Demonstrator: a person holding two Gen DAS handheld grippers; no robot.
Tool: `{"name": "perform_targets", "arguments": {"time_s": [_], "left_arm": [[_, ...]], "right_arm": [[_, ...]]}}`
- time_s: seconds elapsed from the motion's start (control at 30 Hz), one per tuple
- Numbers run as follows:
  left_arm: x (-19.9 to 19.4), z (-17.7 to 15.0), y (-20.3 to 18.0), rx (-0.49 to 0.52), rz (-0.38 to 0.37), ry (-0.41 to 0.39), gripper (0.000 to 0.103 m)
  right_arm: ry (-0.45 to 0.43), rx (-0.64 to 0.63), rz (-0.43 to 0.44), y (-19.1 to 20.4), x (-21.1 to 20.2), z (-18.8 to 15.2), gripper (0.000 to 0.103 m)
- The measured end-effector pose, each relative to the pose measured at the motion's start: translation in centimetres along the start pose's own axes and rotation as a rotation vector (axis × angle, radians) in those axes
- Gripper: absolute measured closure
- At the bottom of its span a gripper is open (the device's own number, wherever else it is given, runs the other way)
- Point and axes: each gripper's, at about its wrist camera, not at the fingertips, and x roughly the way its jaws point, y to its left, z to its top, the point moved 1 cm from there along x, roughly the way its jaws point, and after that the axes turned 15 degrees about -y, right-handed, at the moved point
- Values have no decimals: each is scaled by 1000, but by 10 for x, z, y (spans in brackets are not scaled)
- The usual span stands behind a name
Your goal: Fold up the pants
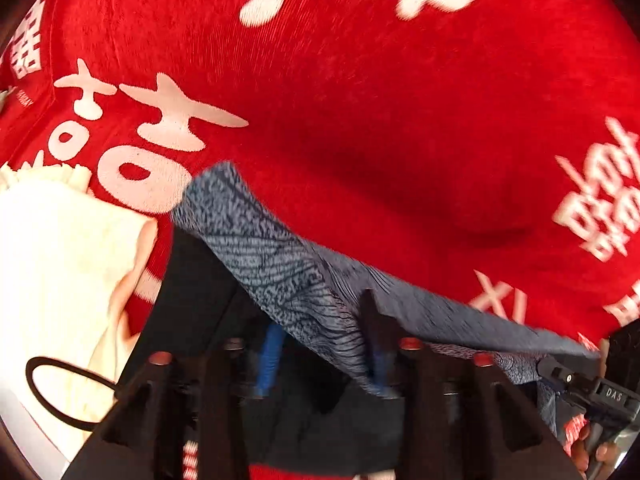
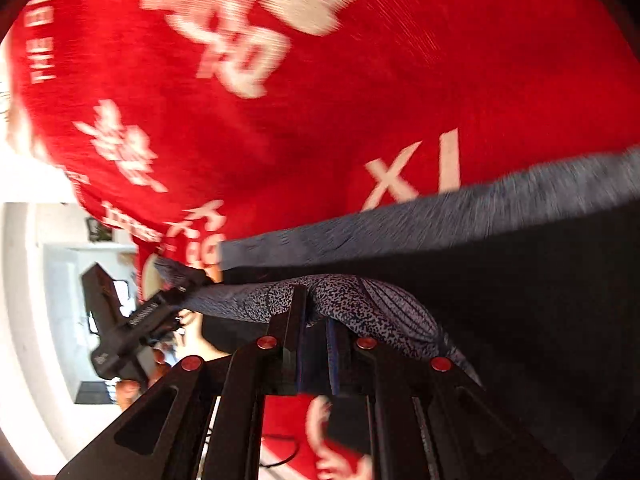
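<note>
The pants (image 1: 280, 256) are grey-blue speckled fabric with a dark inner side, held up above a red cloth (image 1: 360, 100) with white characters. My left gripper (image 1: 320, 344) is shut on a bunched edge of the pants. The fabric runs taut to the right, where my right gripper (image 1: 568, 376) also pinches it. In the right wrist view my right gripper (image 2: 316, 320) is shut on a fold of the pants (image 2: 360, 300). The left gripper (image 2: 160, 308) holds the other end at left. A band of the pants (image 2: 440, 216) stretches across the view.
The red cloth (image 2: 320, 100) covers the surface under both grippers. A cream cloth (image 1: 60, 260) lies at the left with a black cable loop (image 1: 52, 392) on it. A white wall and furniture (image 2: 52, 280) show at the far left of the right wrist view.
</note>
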Motion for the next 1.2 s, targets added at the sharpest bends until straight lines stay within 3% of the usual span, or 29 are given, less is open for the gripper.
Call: {"name": "perform_targets", "arguments": {"time_s": [0.03,0.1,0.23,0.33,0.43,0.47,0.5,0.53,0.63,0.77,0.97,1.1,1.2], "left_arm": [[9,2,1,-4,24,-3,39],[19,1,3,9,90,-7,17],[27,-1,8,20,150,21,15],[8,-5,-1,99,185,12,15],[-18,-13,-20,215,206,-4,15],[-26,-18,-28,252,204,-6,15],[-33,-22,-36,284,204,-3,15],[-38,-28,-43,307,194,8,15],[-50,-58,-79,379,104,78,15],[-60,-107,-138,475,-64,179,15],[-72,-184,-221,523,-304,337,15],[-80,-225,-265,630,-374,356,15],[-77,-246,-278,649,-397,380,15]], "right_arm": [[16,-3,-14,-6,9,5,93],[55,-11,-31,-18,28,11,93],[81,-3,-29,-29,42,15,93],[112,-9,-34,-28,40,18,89],[80,-84,-28,-10,19,25,59],[48,-100,-19,-4,8,29,36],[5,-116,-28,3,-5,33,20],[-32,-127,-42,6,-16,36,20],[-108,-153,-89,6,-62,37,20],[-150,-123,-194,-25,-127,6,20],[-181,3,-405,-92,-226,-99,20],[-226,176,-514,-140,-285,-183,20],[-262,249,-570,-164,-308,-237,20]]}}
